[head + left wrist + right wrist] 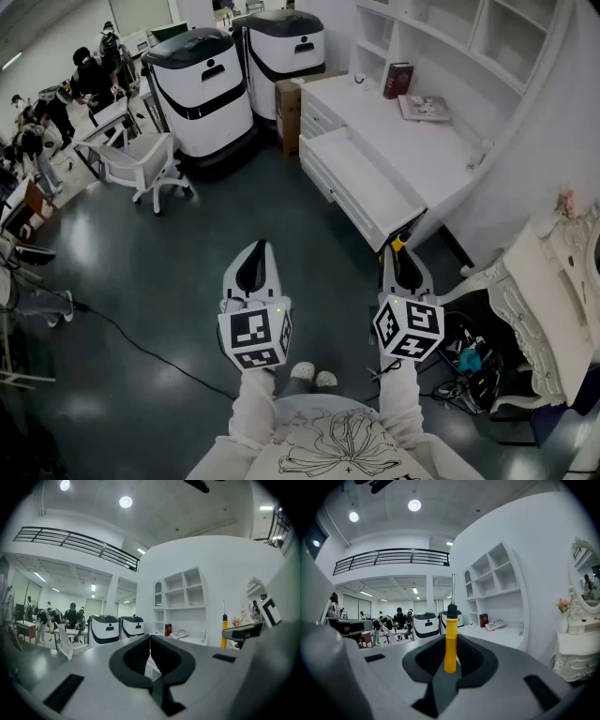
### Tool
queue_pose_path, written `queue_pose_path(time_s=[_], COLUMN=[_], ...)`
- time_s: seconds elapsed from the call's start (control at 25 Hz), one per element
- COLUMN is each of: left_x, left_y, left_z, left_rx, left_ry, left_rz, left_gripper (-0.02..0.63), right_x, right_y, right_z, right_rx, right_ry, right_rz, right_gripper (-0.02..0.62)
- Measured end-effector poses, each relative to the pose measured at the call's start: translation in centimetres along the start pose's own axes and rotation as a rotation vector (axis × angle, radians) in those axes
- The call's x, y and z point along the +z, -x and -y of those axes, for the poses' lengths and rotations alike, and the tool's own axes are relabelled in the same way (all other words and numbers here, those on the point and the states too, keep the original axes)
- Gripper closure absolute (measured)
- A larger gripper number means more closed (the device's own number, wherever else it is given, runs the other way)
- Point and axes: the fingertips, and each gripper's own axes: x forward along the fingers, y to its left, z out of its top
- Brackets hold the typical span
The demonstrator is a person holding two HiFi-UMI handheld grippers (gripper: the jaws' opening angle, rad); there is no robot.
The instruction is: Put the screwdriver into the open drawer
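My right gripper (451,660) is shut on a screwdriver (450,637) with a yellow handle, a black collar and a thin metal shaft that points upward. In the head view only a yellow bit of the screwdriver (399,244) shows at the tip of the right gripper (402,258), just short of the open drawer (361,190) of the white desk. My left gripper (253,263) is shut with nothing in it and hangs over the dark floor, left of the right one. In the left gripper view the screwdriver (224,631) stands upright at the right.
The white desk (403,127) carries a red book (397,80) and a flat open book (424,108), with shelves above. Two white-and-black machines (202,89) stand behind. A white chair (141,164) and people are at the far left. An ornate white dresser (553,309) is at right, cables at its foot.
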Motion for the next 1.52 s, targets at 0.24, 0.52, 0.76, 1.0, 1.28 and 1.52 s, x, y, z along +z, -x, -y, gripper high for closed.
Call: queue_pose_path(time_s=[0.24,0.52,0.76,1.0,1.28,1.52], left_x=[0.1,-0.4,-0.7,-1.7,-2.5,-2.8], left_y=[-0.8,-2.2,-3.8,-4.8,-6.8,-10.3], left_z=[0.2,-0.5,-1.8,-3.0,-3.5,-3.8], left_rx=[0.001,-0.003,-0.015,-0.031,-0.023,-0.009], left_ry=[0.004,0.011,0.009,0.008,0.013,0.019], left_rz=[-0.006,-0.008,-0.012,-0.036,-0.056,-0.063], left_gripper=[0.6,0.6,0.6,0.6,0.6,0.6], right_x=[0.1,-0.4,-0.6,-1.7,-2.4,-2.5], right_y=[-0.7,-2.2,-3.9,-4.9,-6.8,-10.5], right_z=[0.5,0.2,-0.4,-1.3,-0.7,0.4], right_rx=[0.006,0.009,-0.006,-0.017,-0.019,-0.012], right_ry=[-0.006,-0.017,-0.03,-0.054,-0.067,-0.062], right_rz=[-0.007,-0.007,-0.008,-0.025,-0.046,-0.059], right_gripper=[0.525,0.525,0.525,0.525,0.525,0.525])
